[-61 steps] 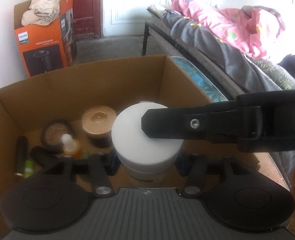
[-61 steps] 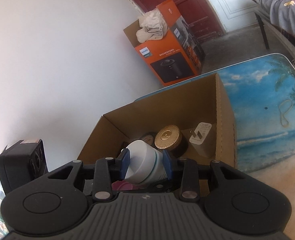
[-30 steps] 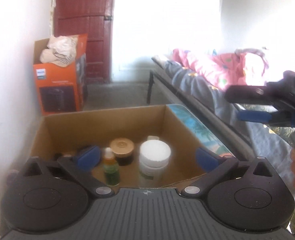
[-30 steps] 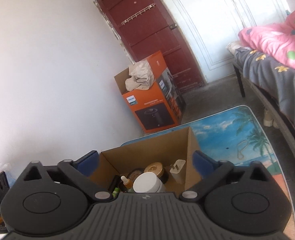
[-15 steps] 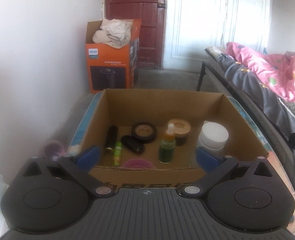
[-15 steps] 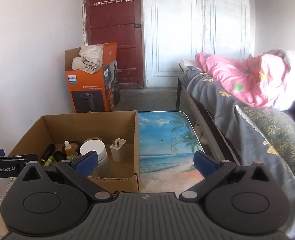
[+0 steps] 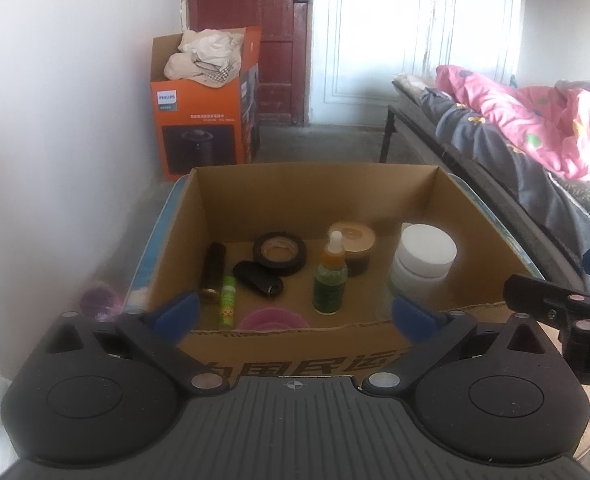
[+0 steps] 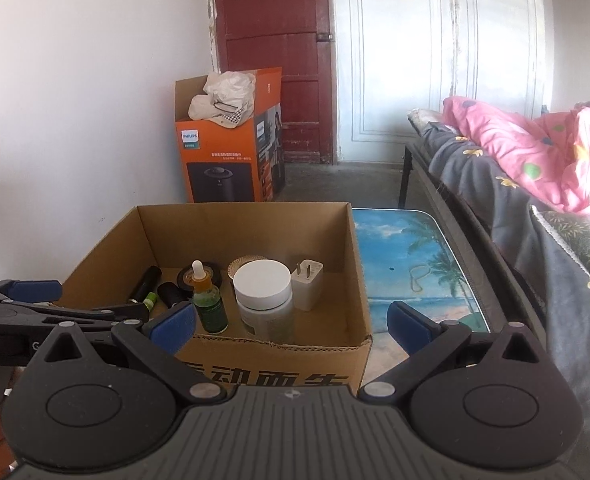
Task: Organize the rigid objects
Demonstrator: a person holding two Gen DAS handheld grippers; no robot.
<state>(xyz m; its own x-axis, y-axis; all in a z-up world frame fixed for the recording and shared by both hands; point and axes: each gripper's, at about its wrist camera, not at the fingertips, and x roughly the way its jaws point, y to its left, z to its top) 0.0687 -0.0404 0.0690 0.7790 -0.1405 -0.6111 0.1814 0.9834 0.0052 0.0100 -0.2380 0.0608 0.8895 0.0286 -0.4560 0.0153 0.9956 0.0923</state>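
Left tongs (image 7: 295,316) and right tongs (image 8: 291,324) both apart, empty, before cardboard box (image 8: 359,280) near edge, white jar (image 8: 264,294) inside

Open cardboard box (image 7: 475,216) on the beach-print table, white-lidded jar (image 7: 425,258) upright at its right side, green dropper bottle (image 7: 329,276) upright mid-box, gold-lidded jar (image 7: 353,242) behind, black tape roll (image 7: 280,254) flat, white plug adapter (image 8: 307,285) beside the white-lidded jar.
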